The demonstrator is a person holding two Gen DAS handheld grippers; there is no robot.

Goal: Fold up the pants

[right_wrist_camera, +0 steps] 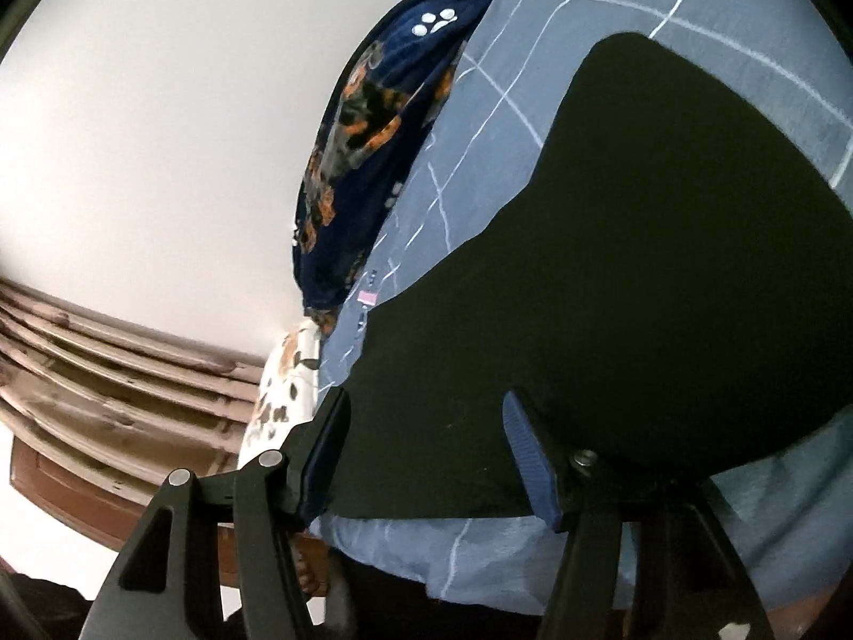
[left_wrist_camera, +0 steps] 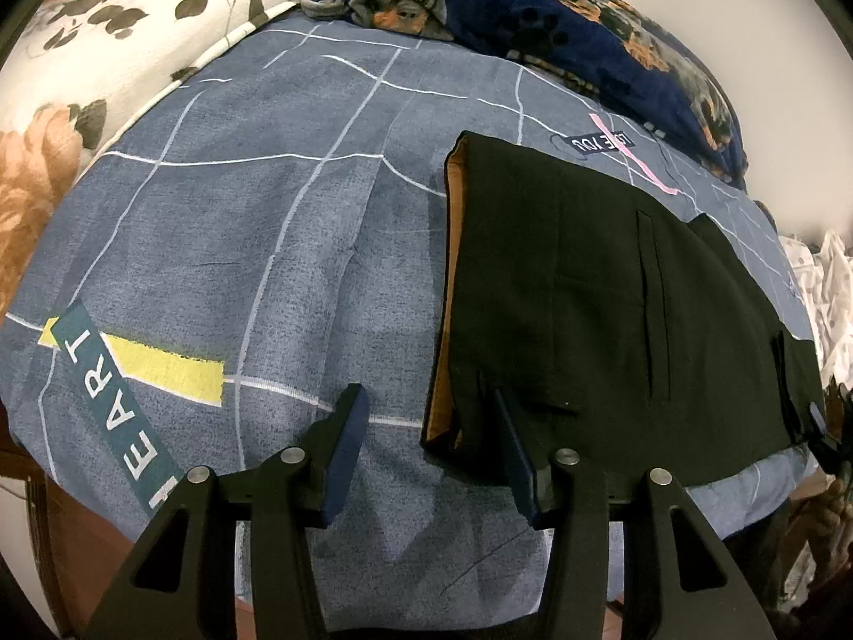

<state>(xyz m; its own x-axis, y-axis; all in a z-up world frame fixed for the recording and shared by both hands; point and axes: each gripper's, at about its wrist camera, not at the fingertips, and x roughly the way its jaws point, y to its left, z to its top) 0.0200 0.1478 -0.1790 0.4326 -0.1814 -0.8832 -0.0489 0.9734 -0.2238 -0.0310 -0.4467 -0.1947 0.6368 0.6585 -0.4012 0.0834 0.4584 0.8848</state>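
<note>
pants (left_wrist_camera: 597,288): black, folded into a flat block, lying on the blue bed sheet (left_wrist_camera: 256,224) toward the bed's near edge; in the right wrist view the same pants (right_wrist_camera: 666,266) fill the middle and right of the frame.
pants, edges: left edge runs straight from far to near, with a tan inner layer (left_wrist_camera: 440,410) showing along it; near edge lies just short of the sheet's drop-off; a slit pocket shows on the top face.
open room: a wide stretch of bare sheet, printed with white grid lines and a yellow-and-teal label (left_wrist_camera: 133,368), lies to the left of the pants; a narrower strip of sheet is free beyond the far edge.
left gripper (left_wrist_camera: 426,400): jaws spread, nothing pinched; the left finger stands over bare sheet, the right finger sits at the near left corner of the pants, whether it touches the cloth cannot be told.
right gripper (right_wrist_camera: 426,400): jaws spread, pads not pressing on anything; the near edge of the pants lies between the two fingers, and the cloth lies flat on the sheet.
right gripper, in the left wrist view: its blue pad tip (left_wrist_camera: 815,416) shows at the near right corner of the pants.
surroundings: navy blanket with dog print (left_wrist_camera: 560,16) bunched along the far side; floral pillow (left_wrist_camera: 106,53) at the far left; white wall (right_wrist_camera: 160,133) and a brown wooden frame (right_wrist_camera: 106,373) beyond the bed.
</note>
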